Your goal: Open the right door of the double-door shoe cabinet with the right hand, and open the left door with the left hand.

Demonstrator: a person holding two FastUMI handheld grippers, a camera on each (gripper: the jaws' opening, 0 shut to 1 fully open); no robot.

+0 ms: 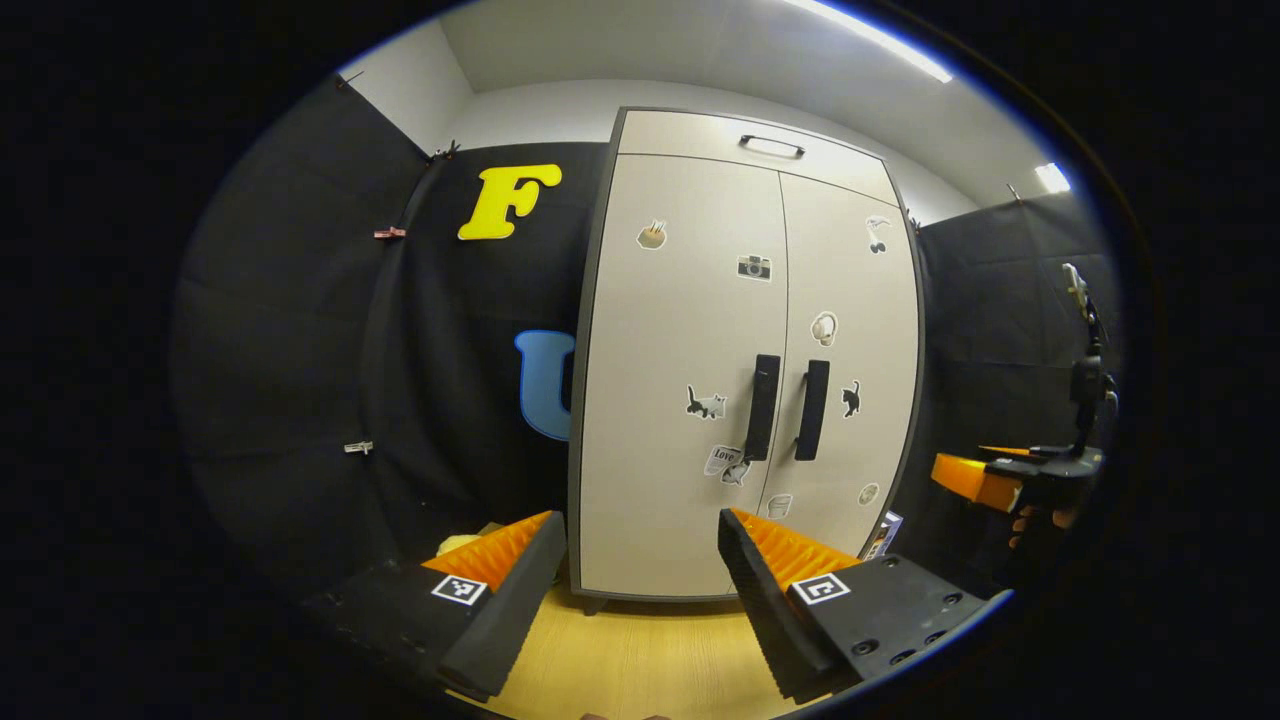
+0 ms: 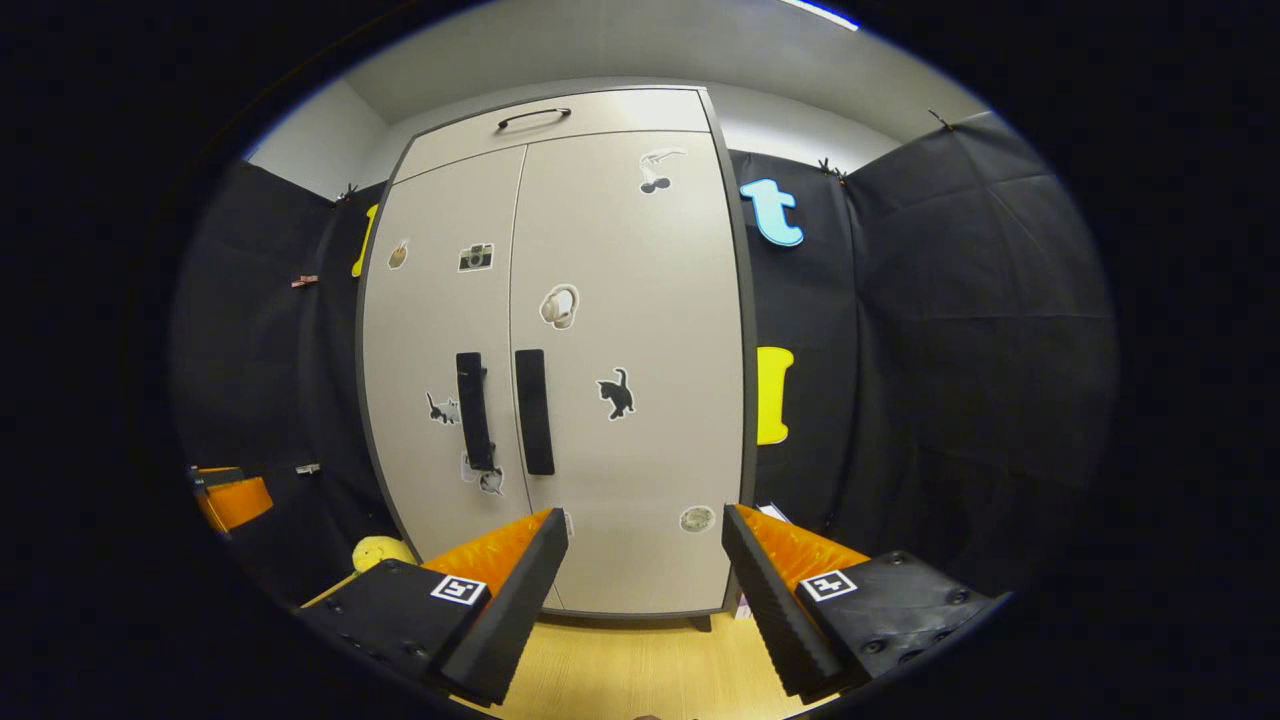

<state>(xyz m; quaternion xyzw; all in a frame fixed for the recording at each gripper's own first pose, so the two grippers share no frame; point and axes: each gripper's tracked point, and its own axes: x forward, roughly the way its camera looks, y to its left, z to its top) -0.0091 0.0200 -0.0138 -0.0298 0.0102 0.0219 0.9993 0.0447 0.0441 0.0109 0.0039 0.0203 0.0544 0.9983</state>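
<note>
shoe cabinet [image 1: 690, 400]: both doors shut. left hand-held gripper [image 1: 640, 590], right hand-held gripper [image 2: 645, 590]: fingers spread apart, nothing held, short of handles [image 2: 505, 410].

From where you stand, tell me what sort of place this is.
Probably a recording booth staged as a home corner: black cloth walls, a pale double-door shoe cabinet with stickers, and a wood-look floor.

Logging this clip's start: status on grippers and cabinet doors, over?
Left gripper open, right gripper open, both short of the shoe cabinet. Left door and right door shut, handles untouched. Nothing in the way.
</note>
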